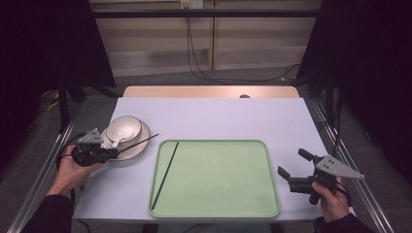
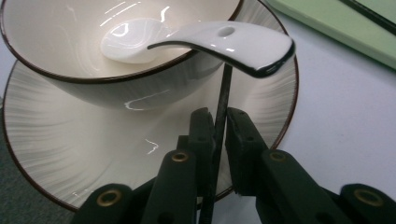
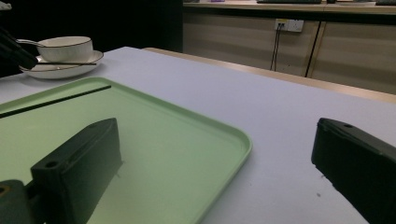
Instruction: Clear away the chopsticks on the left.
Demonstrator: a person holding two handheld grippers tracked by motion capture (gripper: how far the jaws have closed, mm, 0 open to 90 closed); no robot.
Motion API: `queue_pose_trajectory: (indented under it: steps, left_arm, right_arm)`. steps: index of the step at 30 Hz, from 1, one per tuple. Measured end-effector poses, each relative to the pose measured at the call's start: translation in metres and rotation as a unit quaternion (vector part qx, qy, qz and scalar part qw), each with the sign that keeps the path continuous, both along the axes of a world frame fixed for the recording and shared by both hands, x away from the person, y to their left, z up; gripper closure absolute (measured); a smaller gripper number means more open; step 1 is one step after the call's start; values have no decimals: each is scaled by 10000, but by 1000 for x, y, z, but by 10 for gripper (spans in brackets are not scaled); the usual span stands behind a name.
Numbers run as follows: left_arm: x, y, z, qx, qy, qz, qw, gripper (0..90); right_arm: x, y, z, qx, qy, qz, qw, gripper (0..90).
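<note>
While the left hand-held gripper (image 2: 218, 122) pinches a chopstick (image 2: 222, 100) lying over the plate (image 2: 70, 140) near the surface's left edge, the right hand-held gripper (image 1: 291, 167) hangs wide open by the right edge.

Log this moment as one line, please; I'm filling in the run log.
left gripper: shut on chopstick over plate | right gripper: open, idle beside tray | second chopstick: in tray

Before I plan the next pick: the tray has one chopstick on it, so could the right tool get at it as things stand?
Probably yes. The right tool is open beside the tray, and the chopstick lies bare near the tray's far-left edge with nothing on the green surface between. It would need a long reach across.
</note>
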State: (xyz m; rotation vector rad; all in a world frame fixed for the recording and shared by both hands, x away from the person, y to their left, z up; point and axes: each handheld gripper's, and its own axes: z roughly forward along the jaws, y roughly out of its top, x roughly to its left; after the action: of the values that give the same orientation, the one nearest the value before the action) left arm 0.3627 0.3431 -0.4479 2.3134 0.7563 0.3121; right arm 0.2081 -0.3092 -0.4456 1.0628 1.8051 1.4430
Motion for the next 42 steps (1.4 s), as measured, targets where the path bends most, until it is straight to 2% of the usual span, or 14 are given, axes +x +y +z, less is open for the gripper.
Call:
queue_pose_trajectory:
  steps: [4,10,12,14,17,21,24,27,33,37,38,39,41,42]
  left_arm:
    - [-2,-2,1,-35,152,-134,9998,856]
    - [-3,-3,3,-48,152,-126,9998,860]
    - [-4,-2,5,-169,221,-123,9995,860]
    - [-4,-2,6,-144,250,-128,9995,861]
    - [-7,-1,10,-183,244,-82,9995,861]
    - [-11,0,13,-366,151,36,9992,861]
    - [-14,-2,14,-321,196,25,9993,861]
    - [-19,-3,16,-385,181,10,9991,861]
    - [-29,-4,25,-430,204,205,9987,862]
    - [-40,-4,29,-676,147,323,9971,862]
    - [-46,-3,31,-853,194,471,9951,862]
    - [-48,-3,32,-908,212,500,9944,861]
    - [-51,-3,33,-880,220,493,9947,861]
    - [-57,-6,35,-936,192,595,9936,862]
  right_arm:
    - [0,0,0,20,31,8,10000,13]
    - [0,0,0,27,27,18,10000,13]
    - [0,0,0,29,20,3,10000,13]
    - [0,0,0,8,17,18,10000,13]
    - [0,0,0,6,4,30,10000,13]
    - [0,0,0,38,6,13,10000,13]
    - [0,0,0,40,0,21,10000,13]
    - [0,0,0,57,6,20,10000,13]
    - [0,0,0,66,-9,17,10000,13]
    - [0,1,0,25,-22,49,10000,13]
    - [0,1,0,22,-34,39,10000,13]
    - [-1,1,1,35,-20,44,10000,13]
    - [-1,1,1,46,-18,55,10000,13]
    - [0,1,1,37,-30,42,10000,13]
